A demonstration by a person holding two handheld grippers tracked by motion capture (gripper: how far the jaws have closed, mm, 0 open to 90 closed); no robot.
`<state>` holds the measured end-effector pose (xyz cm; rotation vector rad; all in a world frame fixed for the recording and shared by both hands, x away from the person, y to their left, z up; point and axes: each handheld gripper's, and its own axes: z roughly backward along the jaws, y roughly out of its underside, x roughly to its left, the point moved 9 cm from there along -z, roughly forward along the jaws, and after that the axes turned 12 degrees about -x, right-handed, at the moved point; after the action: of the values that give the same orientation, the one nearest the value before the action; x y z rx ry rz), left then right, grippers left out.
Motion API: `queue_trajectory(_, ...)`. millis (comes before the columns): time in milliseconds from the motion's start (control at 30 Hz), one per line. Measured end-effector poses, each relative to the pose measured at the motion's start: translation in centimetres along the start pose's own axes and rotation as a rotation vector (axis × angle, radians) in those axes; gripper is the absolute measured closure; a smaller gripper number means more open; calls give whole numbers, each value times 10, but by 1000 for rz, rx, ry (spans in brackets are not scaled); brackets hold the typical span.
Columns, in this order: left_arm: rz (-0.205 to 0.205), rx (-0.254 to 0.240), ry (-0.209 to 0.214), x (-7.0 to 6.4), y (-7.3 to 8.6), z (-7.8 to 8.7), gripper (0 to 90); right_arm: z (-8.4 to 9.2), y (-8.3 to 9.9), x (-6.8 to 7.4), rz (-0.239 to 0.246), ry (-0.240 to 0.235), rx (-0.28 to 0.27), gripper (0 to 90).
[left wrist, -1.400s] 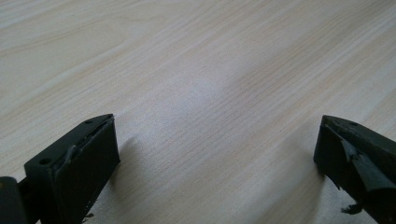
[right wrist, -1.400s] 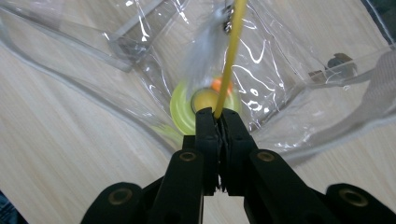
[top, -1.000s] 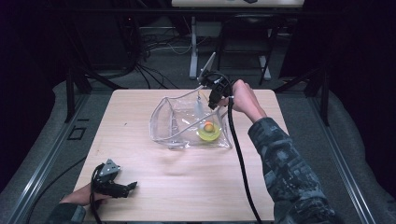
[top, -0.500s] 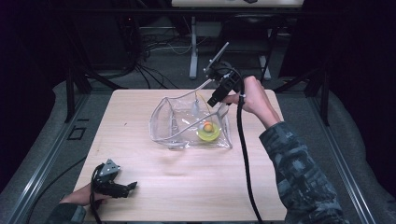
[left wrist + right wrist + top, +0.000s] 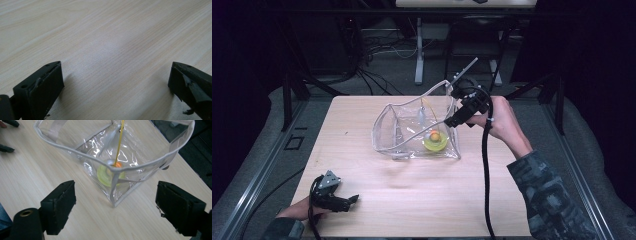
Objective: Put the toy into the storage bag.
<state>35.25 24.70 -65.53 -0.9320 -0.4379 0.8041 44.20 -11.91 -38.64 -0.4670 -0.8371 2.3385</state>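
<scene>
Daylight-pale wood grain covers the bench, a light rectangular top with dark floor, cables and stand legs behind its far edge. Toward the far middle of it stands a clear plastic bag with a pale grey trimmed rim and strap handles, its mouth gaping upward. Inside, on the bag's floor near the right-hand corner, lies a yellow-green disc with a small orange ball on top of it, and in the right gripper view a thin yellow cord runs down from the upper rim to the ball. The right tongs are held in the person's right hand just above the bag's right rim, pointing down and leftward into it, a black cable trailing back along the camouflage-patterned sleeve. In the right gripper view its two black jaws stand wide apart with nothing between them — the bag's near corner and bare bench lie beyond the gap. The left tongs rest low at the bench's near left corner, well apart from the bag, held in the person's left hand, the tips pointing to the right along the surface. The left gripper view shows these jaws likewise spread wide — only plain wood lies between them, and the jaw tips sit close over the bench with soft shadows beneath.
</scene>
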Motion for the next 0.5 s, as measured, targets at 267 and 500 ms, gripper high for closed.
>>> queue_trajectory(267, 0, 0, 0, 0, 0, 0, 0, 1, 29, 2, -13, 13, -7, 71)
queue_trajectory(500, 3, -4, -1, 0, 0, 0, 0, -6, 65, 3, -65, 10, -4, 33)
